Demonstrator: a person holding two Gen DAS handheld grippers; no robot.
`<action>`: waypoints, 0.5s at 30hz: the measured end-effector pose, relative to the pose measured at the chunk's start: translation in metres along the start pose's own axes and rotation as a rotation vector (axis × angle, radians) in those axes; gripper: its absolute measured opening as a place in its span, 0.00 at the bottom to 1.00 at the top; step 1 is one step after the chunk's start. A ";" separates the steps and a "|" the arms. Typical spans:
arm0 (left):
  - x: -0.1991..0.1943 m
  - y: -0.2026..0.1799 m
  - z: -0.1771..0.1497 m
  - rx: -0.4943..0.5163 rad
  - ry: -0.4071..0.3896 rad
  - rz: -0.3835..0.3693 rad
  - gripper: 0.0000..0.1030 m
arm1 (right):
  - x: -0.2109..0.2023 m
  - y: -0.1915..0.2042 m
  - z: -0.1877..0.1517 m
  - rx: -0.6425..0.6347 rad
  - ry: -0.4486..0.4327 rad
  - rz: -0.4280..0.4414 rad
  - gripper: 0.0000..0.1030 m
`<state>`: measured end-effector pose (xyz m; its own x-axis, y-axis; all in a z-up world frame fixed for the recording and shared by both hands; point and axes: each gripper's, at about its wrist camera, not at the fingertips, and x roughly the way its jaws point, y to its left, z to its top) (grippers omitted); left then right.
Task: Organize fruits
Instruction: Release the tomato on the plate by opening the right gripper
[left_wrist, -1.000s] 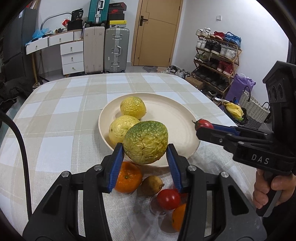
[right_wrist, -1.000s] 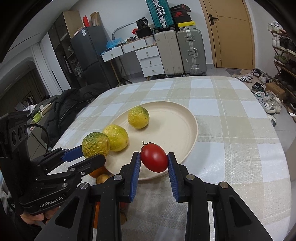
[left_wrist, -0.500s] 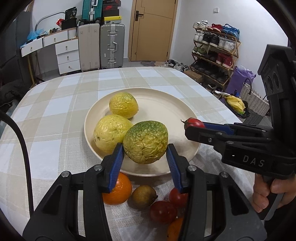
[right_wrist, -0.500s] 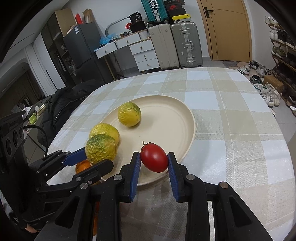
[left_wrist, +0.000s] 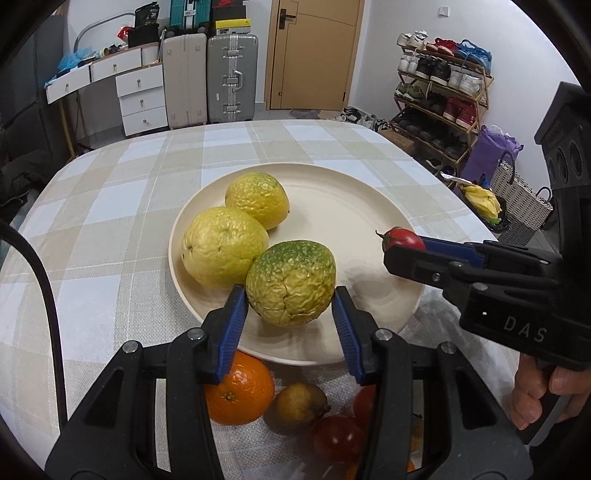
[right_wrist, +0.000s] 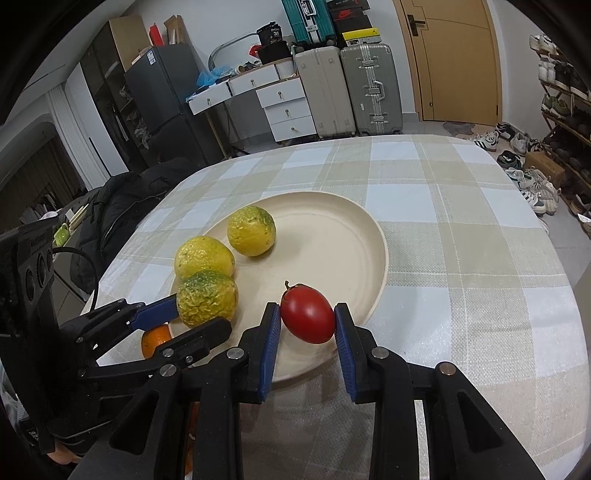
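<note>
Over the last second my left gripper (left_wrist: 290, 314), clamped on the green-yellow wrinkled fruit (left_wrist: 291, 282), carried it over the plate's (left_wrist: 362, 206) near rim beside two yellow ones; right gripper (right_wrist: 306, 332) grips a red tomato (right_wrist: 307, 313); I judge both about ready to release.

**Two wrist views over one plate**

Our left wrist camera looks forward and downward along its fingers, close over the plate (left_wrist: 369, 192) from its near rim, with the door at 12 o'clock. Our right wrist camera does likewise from the plate's (right_wrist: 332, 210) right side, angled toward 11 o'clock. We share the plate, the checked tablecloth (left_wrist: 110, 206) and the suitcases (right_wrist: 369, 85).
</note>
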<state>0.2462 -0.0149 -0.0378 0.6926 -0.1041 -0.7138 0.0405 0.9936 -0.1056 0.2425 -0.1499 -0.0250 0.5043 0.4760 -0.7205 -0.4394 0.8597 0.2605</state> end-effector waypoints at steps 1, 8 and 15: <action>0.001 0.001 0.001 -0.005 0.002 0.000 0.43 | 0.001 0.001 0.000 -0.001 0.000 0.000 0.30; 0.002 0.003 0.002 -0.003 0.004 0.005 0.43 | -0.001 0.004 0.000 -0.021 -0.007 -0.028 0.33; -0.021 0.009 -0.003 -0.022 -0.019 -0.014 0.56 | -0.019 0.005 -0.002 -0.047 -0.042 -0.077 0.55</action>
<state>0.2294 -0.0044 -0.0259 0.7053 -0.1171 -0.6991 0.0350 0.9908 -0.1306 0.2288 -0.1549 -0.0112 0.5677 0.4174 -0.7096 -0.4321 0.8847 0.1746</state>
